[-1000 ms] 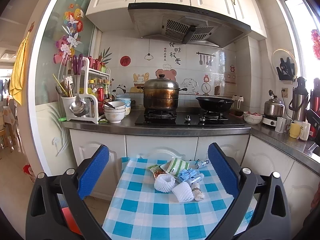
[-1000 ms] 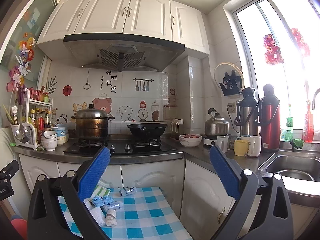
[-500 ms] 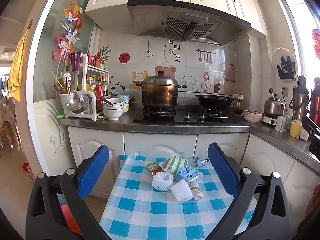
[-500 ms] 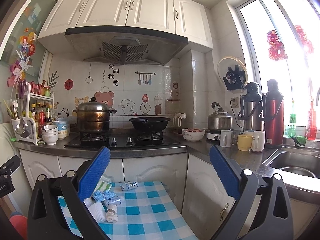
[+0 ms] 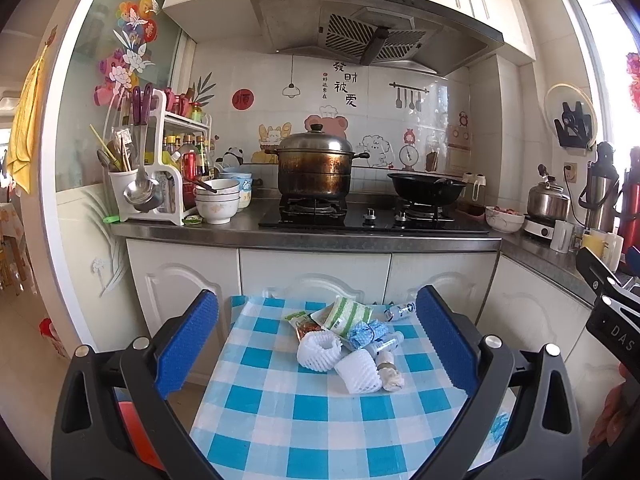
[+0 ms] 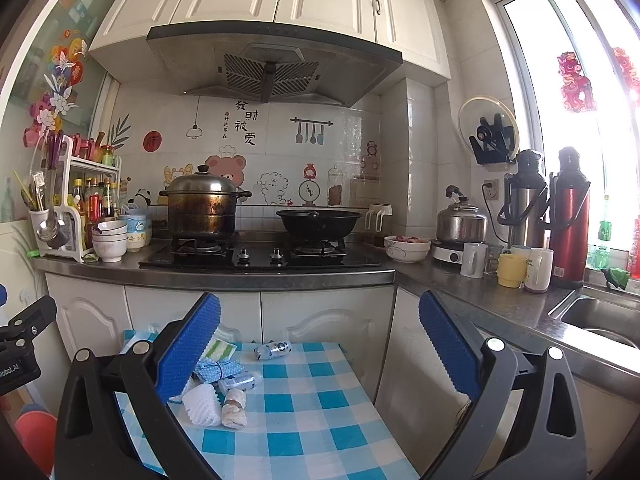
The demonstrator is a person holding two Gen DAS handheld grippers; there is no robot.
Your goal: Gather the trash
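Observation:
A pile of trash lies on a blue-checked table point(image 5: 280, 420): two white foam fruit nets point(image 5: 319, 355), a green-striped wrapper point(image 5: 346, 314), a blue crumpled paper point(image 5: 366, 334), a small plastic bottle point(image 5: 400, 311) and a twisted tissue point(image 5: 390, 374). My left gripper point(image 5: 318, 344) is open and empty, hovering above the table with the pile between its blue pads. My right gripper point(image 6: 320, 350) is open and empty, further right; the bottle point(image 6: 272, 350) and a foam net point(image 6: 202, 404) lie left of its centre.
White kitchen cabinets point(image 5: 316, 276) stand just behind the table. The counter holds a steel pot point(image 5: 316, 170), a black wok point(image 5: 426, 192), bowls point(image 5: 217, 204) and a utensil rack point(image 5: 148, 176). A sink point(image 6: 600, 320), mugs and thermoses point(image 6: 568, 220) are right. A red bin point(image 6: 34, 436) stands on the floor to the left.
Both grippers have dropped slightly and moved a little closer to the table; the trash pile sits lower and larger in view. Both grippers stay open.

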